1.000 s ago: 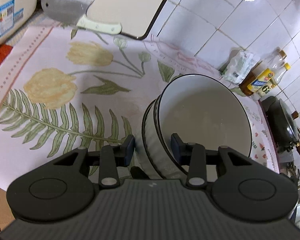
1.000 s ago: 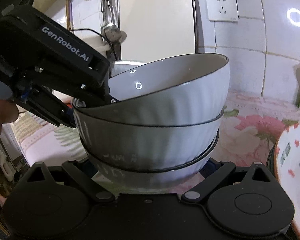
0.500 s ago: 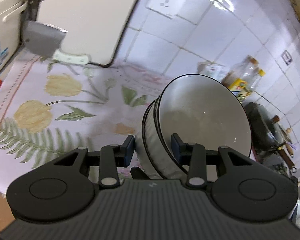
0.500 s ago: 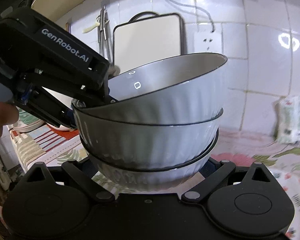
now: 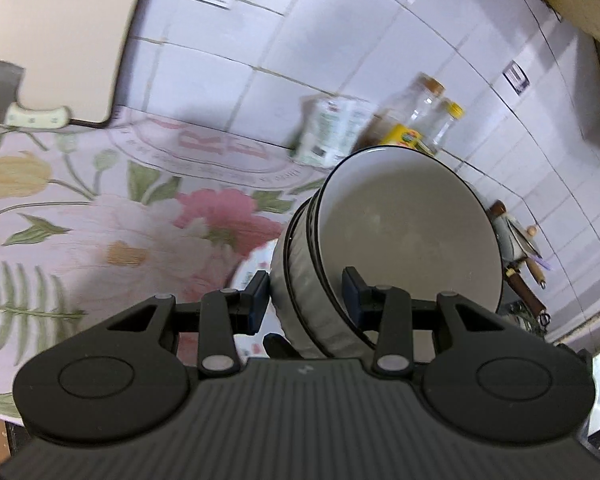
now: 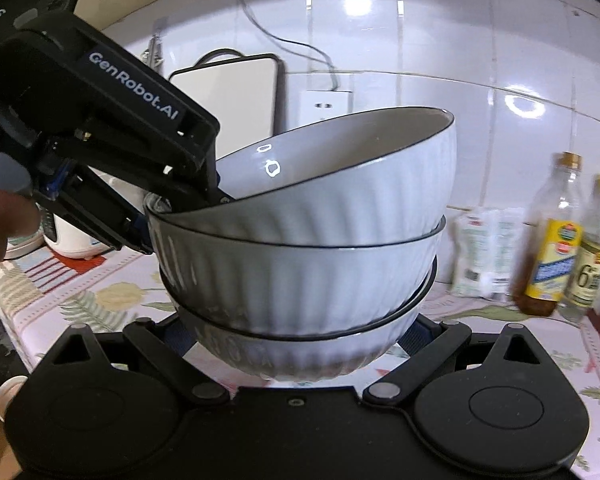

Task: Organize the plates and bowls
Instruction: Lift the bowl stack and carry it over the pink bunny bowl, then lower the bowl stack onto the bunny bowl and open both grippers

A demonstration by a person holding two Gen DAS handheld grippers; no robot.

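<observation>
Right wrist view: I have a stack of three bowls [image 6: 300, 252] sitting between my right claw's [image 6: 296, 340] fingers, which clench the bottom bowl's base from both sides. The bowls are glazed ceramic, pale grey-white with vertical ribbing on the outside and a thin black rim line; the top one sits tilted, its far rim higher. Their insides look smooth and, as far as I can see, hold nothing.

The left claw [image 6: 216, 200] comes in from the upper left of my right claw and pinches the stack at the rim (one finger inside the top bowl, the other outside against the ribbed wall). In the left wrist view that claw [image 5: 306, 300] is clenched on the bowl walls, with the stack [image 5: 400, 248] filling the space just ahead and to its right.

The stack hangs clear above the floral tablecloth [image 6: 60, 300], which is soft and printed with ferns and tulips. Right of my right claw, near the tiled wall, stand two oil bottles [image 6: 552, 236] and a white pouch [image 6: 484, 256]. Behind the bowls a pale cutting board [image 6: 236, 96] leans on the tiles beside a wall socket [image 6: 324, 104]. A rice cooker [image 6: 72, 244] sits far left.
</observation>
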